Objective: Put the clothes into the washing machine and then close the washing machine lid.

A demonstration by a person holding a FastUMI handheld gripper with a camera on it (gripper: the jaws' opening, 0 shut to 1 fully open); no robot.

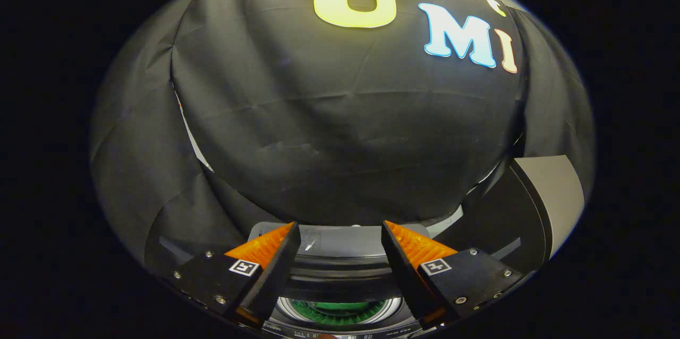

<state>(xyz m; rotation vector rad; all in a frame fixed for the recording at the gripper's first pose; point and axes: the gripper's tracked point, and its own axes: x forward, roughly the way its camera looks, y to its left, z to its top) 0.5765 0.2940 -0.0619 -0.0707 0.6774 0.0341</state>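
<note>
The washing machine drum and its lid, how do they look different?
The drum lies low between the gripper's open fingers, which hold nothing; the lid stands raised off to the right. The drum shows a shiny round rim with something green inside; the lid looks flat, dark on one face and grey on the other. Both belong to the washing machine.
</note>
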